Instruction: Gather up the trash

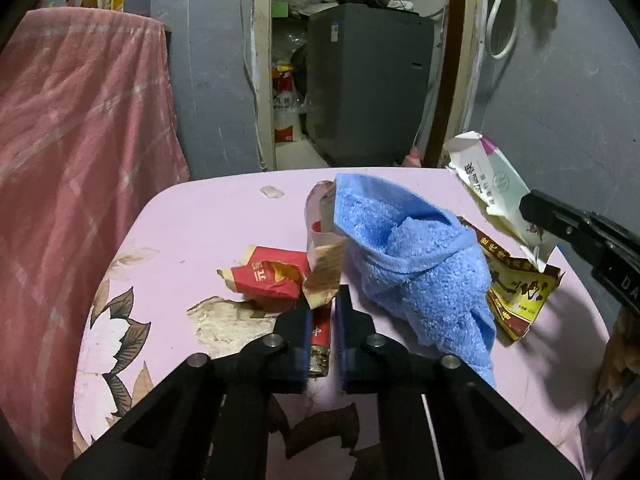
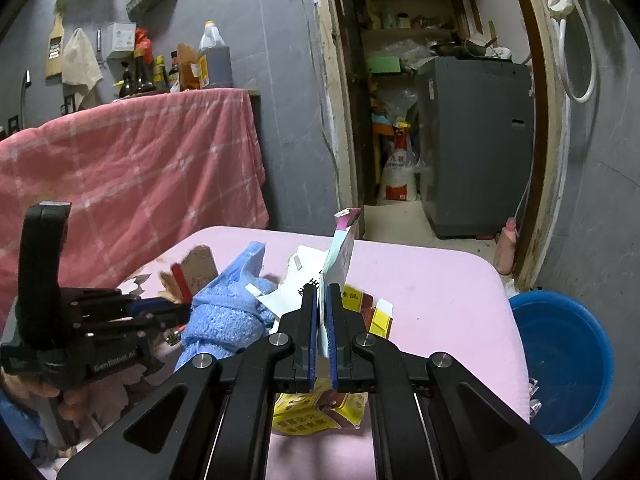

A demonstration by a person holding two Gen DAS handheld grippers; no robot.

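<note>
Trash covers our pink desk (image 1: 192, 232) around a blue towel (image 1: 416, 264); the blue basin (image 2: 568, 360) sits beside it. Our right gripper (image 2: 321, 300) clamps a white box (image 2: 340, 256); our left gripper (image 1: 322, 304) clamps a red pack (image 1: 320, 328).

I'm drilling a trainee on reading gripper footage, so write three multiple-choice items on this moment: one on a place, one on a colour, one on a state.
1. Where is the blue basin?
A. on the pink table
B. beside the table, lower down, on the right gripper's side
C. on the pink checked cloth

2. What colour is the towel on the pink table?
A. blue
B. green
C. white

3. What is the right gripper doing?
A. open over bare table
B. shut on nothing
C. shut on the white carton

Answers:
1 B: its rim shows below the table's edge.
2 A: blue in both views.
3 C: the carton stands pinched between its fingers.
</note>
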